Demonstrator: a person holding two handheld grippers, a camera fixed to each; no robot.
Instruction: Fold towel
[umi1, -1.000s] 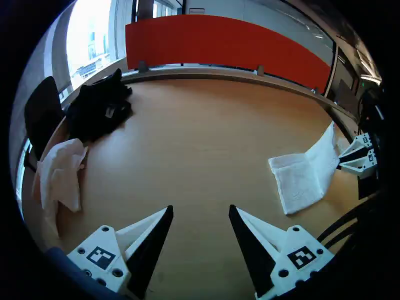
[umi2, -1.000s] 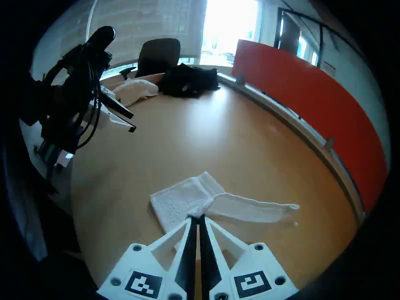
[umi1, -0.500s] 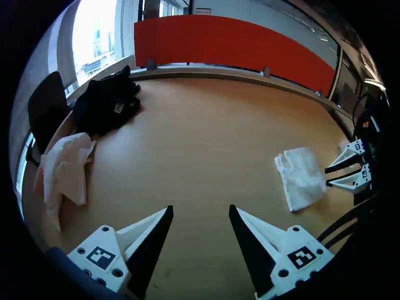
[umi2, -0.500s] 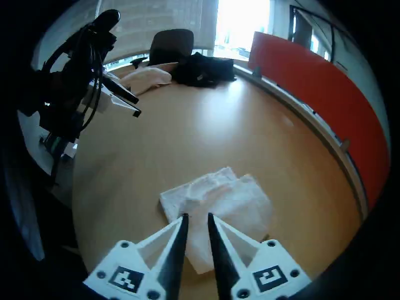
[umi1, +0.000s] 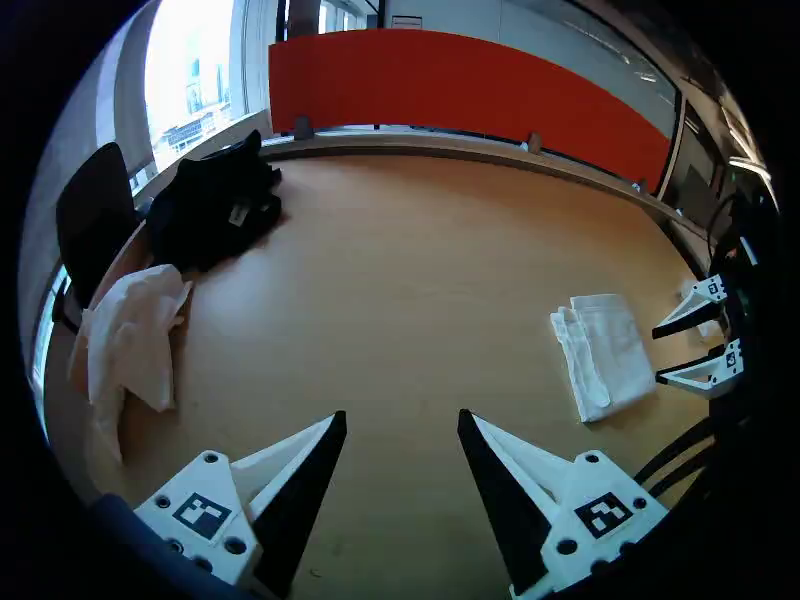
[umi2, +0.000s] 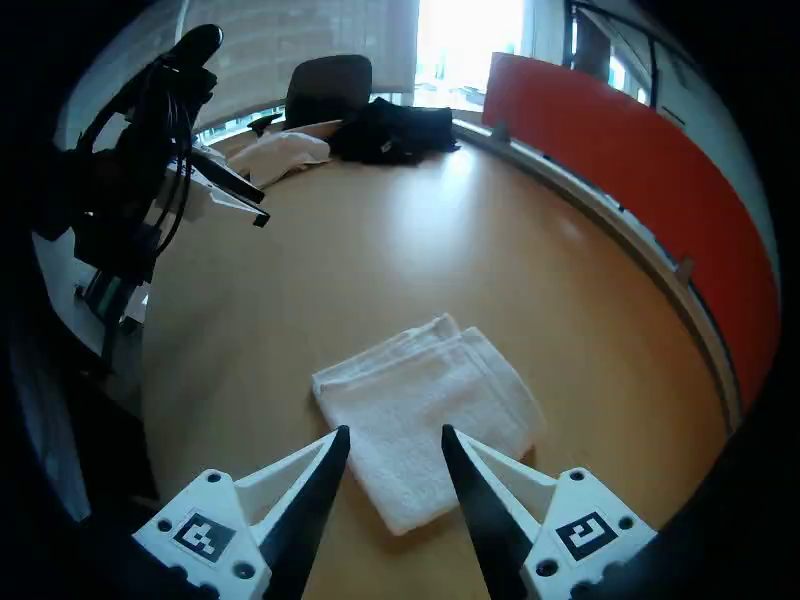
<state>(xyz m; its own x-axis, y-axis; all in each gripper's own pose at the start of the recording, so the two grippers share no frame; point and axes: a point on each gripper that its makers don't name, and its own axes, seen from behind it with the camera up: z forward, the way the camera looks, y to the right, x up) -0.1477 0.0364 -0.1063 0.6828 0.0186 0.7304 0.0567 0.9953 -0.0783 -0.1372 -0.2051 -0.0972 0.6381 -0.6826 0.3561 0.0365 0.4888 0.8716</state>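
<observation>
Folded towel is lying on the wooden table edged by a red partition; left gripper and right gripper are gaping, released

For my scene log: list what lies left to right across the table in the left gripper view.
From the left: crumpled white cloth → black clothes → folded towel → right claw, open, at the towel's far side.
</observation>
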